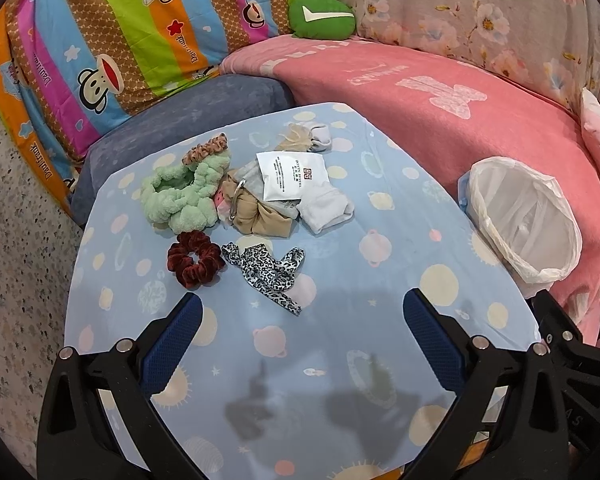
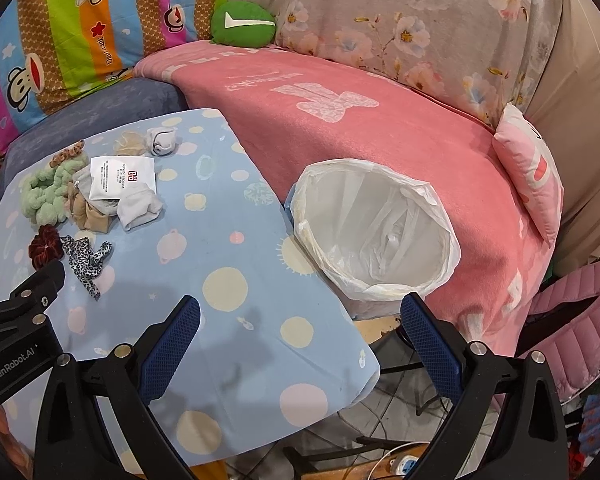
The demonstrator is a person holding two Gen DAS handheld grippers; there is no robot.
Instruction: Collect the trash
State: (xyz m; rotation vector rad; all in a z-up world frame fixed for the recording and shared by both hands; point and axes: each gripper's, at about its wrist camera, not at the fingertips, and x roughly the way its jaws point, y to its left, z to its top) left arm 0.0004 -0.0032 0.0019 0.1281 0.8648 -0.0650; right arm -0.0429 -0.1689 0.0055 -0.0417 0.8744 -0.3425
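Note:
A white hotel sachet [image 1: 292,175] [image 2: 123,178] lies on top of a heap of socks [image 1: 324,204] and hair items on the blue patterned table [image 1: 340,272]. A bin lined with a white bag [image 1: 524,220] [image 2: 374,232] stands at the table's right edge, against the pink sofa. My left gripper [image 1: 302,312] hovers open over the near half of the table, short of the heap. My right gripper [image 2: 300,316] is open too, above the table's right corner, with the bin just ahead of it. Neither holds anything.
Around the sachet lie a green fluffy headband [image 1: 180,196], a dark red scrunchie [image 1: 194,258], a leopard-print band [image 1: 266,270], tan cloth [image 1: 256,212] and balled socks [image 1: 320,136]. A pink blanket [image 2: 380,128] covers the sofa. Cables [image 2: 380,420] run on the floor below.

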